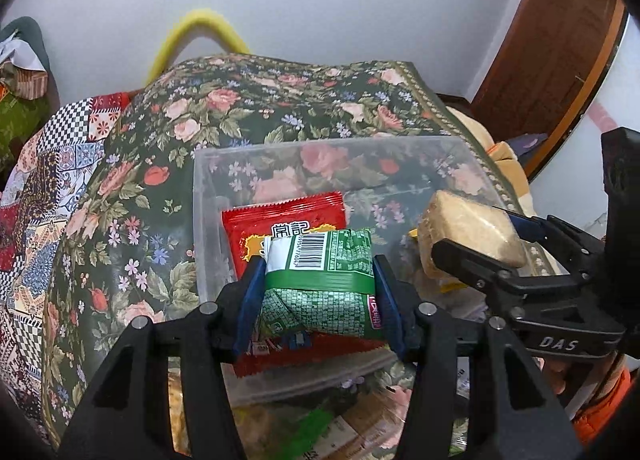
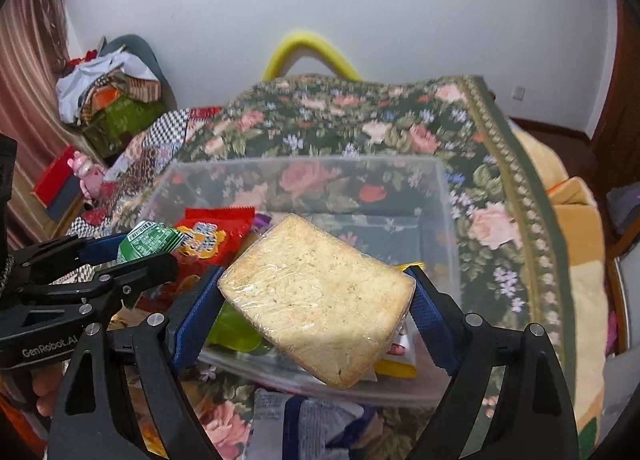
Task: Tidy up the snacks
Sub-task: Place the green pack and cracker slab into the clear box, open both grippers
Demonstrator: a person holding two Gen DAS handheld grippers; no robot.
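My left gripper (image 1: 319,280) is shut on a green snack packet (image 1: 320,284) with a barcode, held over the near left part of a clear plastic bin (image 1: 208,219). A red snack bag (image 1: 280,223) lies in the bin under it. My right gripper (image 2: 316,296) is shut on a plastic-wrapped slab of pale cake (image 2: 316,300), held tilted above the bin (image 2: 448,219). The cake (image 1: 472,227) and right gripper (image 1: 492,252) also show at the right of the left wrist view. The left gripper (image 2: 120,252) with the green packet (image 2: 148,244) shows at the left of the right wrist view.
The bin sits on a floral cloth (image 1: 280,99) over a table. Yellow and light green packets (image 2: 236,332) lie in the bin. More snack packets (image 2: 280,420) lie on the cloth in front of it. A wooden door (image 1: 560,39) stands right; cluttered boxes (image 2: 112,107) stand far left.
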